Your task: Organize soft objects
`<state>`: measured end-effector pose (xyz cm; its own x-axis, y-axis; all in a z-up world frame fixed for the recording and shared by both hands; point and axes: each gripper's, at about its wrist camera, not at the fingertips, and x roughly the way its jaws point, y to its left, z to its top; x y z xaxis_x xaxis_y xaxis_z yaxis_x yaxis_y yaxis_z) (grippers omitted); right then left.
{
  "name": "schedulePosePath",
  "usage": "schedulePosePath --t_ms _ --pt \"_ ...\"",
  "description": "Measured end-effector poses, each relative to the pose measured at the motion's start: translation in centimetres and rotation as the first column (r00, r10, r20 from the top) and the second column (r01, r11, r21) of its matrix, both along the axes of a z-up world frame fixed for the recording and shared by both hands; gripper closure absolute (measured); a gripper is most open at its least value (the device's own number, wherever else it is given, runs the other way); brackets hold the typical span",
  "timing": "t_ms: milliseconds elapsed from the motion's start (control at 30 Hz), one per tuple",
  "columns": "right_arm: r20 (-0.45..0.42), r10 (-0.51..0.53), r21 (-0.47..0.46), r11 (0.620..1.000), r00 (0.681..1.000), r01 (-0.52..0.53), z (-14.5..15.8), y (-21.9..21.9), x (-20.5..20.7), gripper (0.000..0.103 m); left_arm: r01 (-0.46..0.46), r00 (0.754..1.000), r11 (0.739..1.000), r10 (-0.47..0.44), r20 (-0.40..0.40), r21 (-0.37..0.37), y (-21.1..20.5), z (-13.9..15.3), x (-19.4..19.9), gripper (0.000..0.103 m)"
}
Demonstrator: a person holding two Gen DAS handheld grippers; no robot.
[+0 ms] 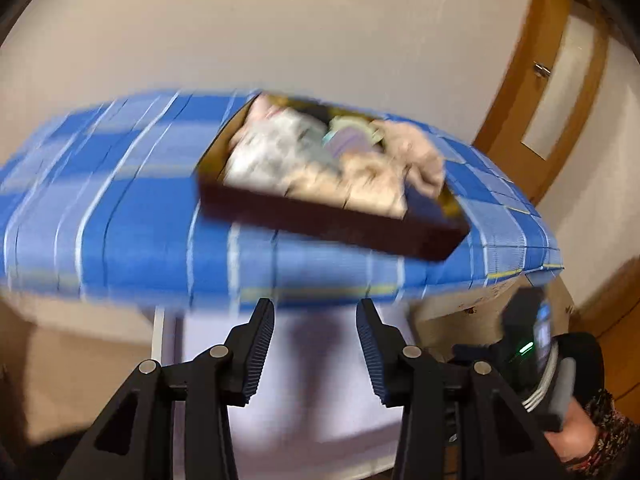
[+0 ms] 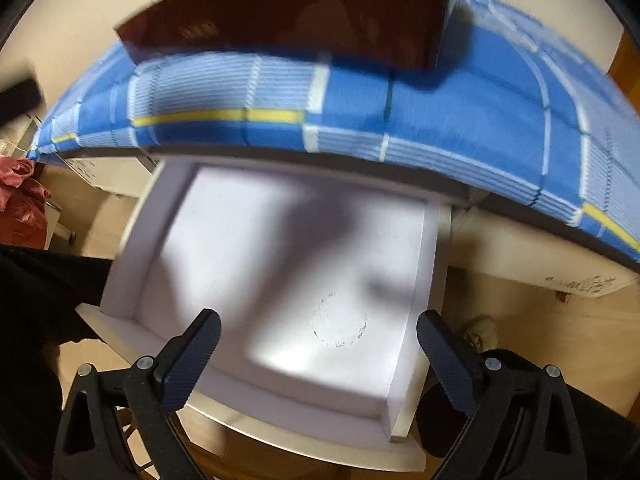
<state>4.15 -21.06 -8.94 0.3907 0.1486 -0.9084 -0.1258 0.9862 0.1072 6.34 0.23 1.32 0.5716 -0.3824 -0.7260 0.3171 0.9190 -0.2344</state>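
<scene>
The left claw [image 1: 316, 340] sits at the lower centre of its frame, its jaws a modest gap apart with nothing between them. The right claw [image 2: 320, 354] stands wide, also empty. A hand [image 1: 580, 432] at the lower right grips the right claw's handle.

The left wrist view looks forward and down across the blue checked table [image 1: 120, 208] toward the dark tray [image 1: 340, 232] by the wall. The right wrist view looks steeply down, close, into the white drawer [image 2: 280, 260]. Both share table edge, tray and drawer.
</scene>
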Motion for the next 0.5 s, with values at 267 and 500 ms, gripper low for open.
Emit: schedulePosePath --t_ms 267,500 --pt "0.108 0.032 -0.017 0.999 0.994 -0.03 2.2 3.0 -3.4 0.0 -0.182 0.982 0.978 0.186 -0.027 0.103 3.0 -3.7 -3.7 0.06" --pt "0.188 -0.008 0.019 1.0 0.982 0.005 4.5 3.8 -6.4 0.0 -0.216 0.975 0.968 0.206 0.088 0.127 2.9 -2.0 -7.1 0.06"
